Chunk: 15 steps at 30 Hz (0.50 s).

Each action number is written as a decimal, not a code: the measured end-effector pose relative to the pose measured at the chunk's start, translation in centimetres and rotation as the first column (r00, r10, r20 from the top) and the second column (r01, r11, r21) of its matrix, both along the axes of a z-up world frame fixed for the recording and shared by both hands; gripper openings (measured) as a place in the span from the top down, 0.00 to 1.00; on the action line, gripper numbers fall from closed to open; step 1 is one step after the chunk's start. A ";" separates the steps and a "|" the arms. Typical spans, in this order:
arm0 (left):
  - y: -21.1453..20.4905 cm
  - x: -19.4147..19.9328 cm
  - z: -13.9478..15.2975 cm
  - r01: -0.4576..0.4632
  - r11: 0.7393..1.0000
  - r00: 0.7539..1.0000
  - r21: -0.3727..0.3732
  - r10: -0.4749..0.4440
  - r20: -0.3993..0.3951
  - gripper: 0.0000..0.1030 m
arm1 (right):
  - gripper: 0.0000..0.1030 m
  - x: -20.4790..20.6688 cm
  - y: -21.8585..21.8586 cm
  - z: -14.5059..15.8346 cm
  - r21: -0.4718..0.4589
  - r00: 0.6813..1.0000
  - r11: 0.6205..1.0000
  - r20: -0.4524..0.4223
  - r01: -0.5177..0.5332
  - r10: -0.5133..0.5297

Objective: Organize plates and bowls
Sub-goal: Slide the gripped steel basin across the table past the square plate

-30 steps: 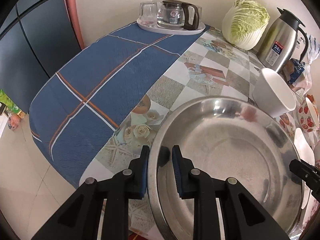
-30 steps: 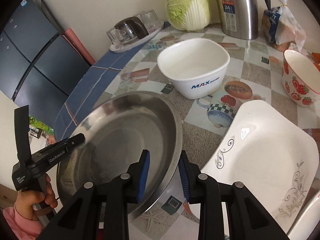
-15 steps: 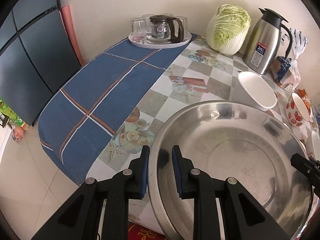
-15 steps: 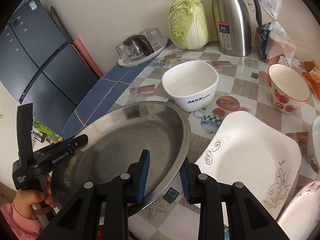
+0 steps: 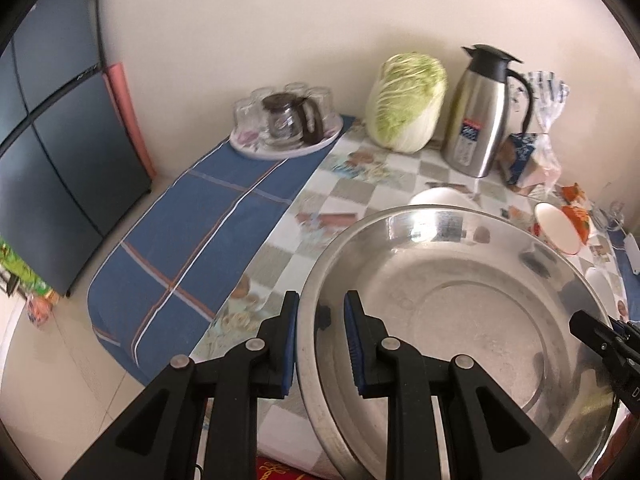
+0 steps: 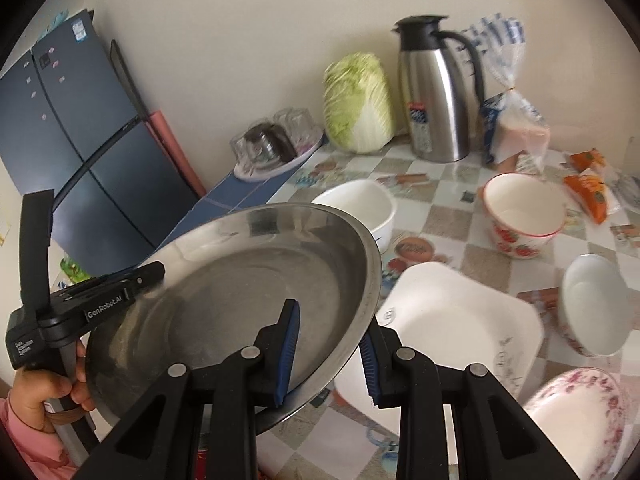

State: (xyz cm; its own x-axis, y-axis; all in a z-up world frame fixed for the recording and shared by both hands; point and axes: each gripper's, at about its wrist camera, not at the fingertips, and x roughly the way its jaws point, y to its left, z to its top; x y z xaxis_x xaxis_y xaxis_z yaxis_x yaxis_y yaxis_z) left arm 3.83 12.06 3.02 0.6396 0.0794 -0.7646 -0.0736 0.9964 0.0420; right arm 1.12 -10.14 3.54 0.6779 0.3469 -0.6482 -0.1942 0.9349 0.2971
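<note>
Checkered worktop (image 6: 444,216) underneath; each hand-held gripper, left (image 5: 320,340) and right (image 6: 330,350), pinches the steel basin (image 6: 240,280) rim on opposite sides. Looks stiff, light, slippery.

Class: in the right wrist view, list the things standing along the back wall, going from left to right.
Fridge → tray of glasses → cabbage → steel flask → bag of bread.

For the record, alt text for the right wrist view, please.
Both grippers, right gripper and left gripper, clamp opposite rims of a steel basin held above a checked table with a white square plate and bowls.
</note>
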 end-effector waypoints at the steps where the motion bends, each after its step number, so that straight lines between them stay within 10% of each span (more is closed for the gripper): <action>1: -0.5 0.1 0.2 0.009 1.000 1.000 0.002 -0.009 0.003 0.77 | 0.70 -0.2 -0.4 0.2 0.001 1.000 1.000 0.006 0.007 -0.007; 15: -9.9 1.5 1.0 0.162 0.987 0.987 0.011 -0.162 -0.011 0.77 | 0.70 -2.5 -8.9 1.2 -0.007 0.983 0.985 0.052 0.174 -0.173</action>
State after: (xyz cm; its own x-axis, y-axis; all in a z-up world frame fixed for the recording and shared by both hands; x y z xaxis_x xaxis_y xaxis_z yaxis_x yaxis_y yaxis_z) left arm 5.29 2.18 4.01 0.6370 -0.0159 -0.7707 0.0893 0.9946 0.0533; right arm -1.33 -19.06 4.76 0.7595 0.2138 -0.6144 -0.0433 0.9590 0.2801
